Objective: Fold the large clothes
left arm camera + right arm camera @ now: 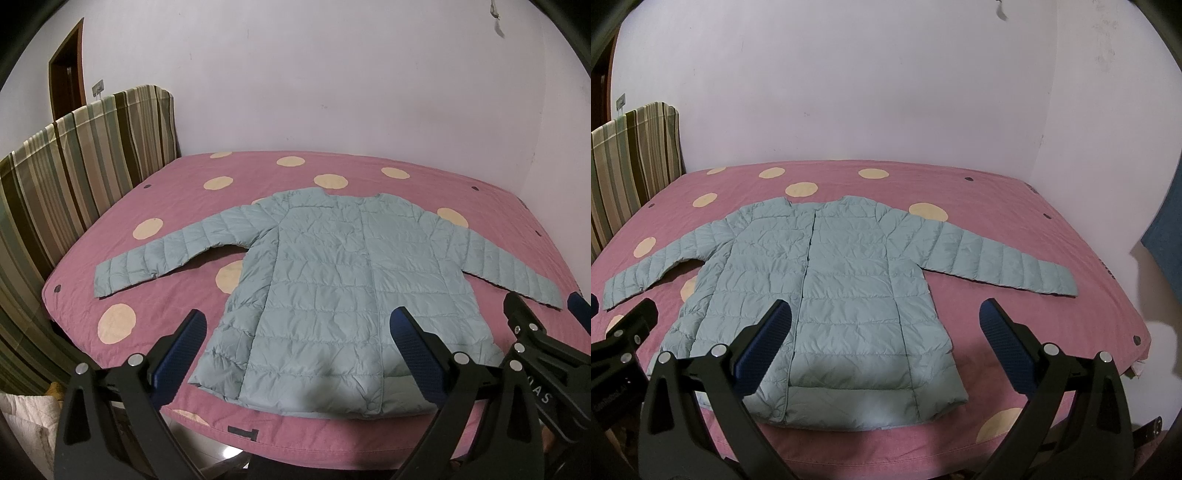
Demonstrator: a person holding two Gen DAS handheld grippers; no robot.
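A pale blue-green quilted jacket point(332, 280) point(827, 288) lies flat and face up on the pink bed, hem toward me, collar toward the wall, both sleeves spread out sideways. My left gripper point(299, 325) hovers open above the hem, nothing between its blue pads point(184, 343). My right gripper point(882, 317) is also open, above the jacket's lower right side, holding nothing. The right gripper point(543, 314) shows at the right edge of the left wrist view, and the left gripper's fingers point(631, 325) at the left edge of the right wrist view.
The bed's pink cover point(295, 435) point(1015, 229) has cream dots. A striped headboard cover point(74, 166) point(631, 158) stands on the left, a plain wall behind, a door point(66, 70) far left. A blue cloth point(1167, 236) hangs at the right edge.
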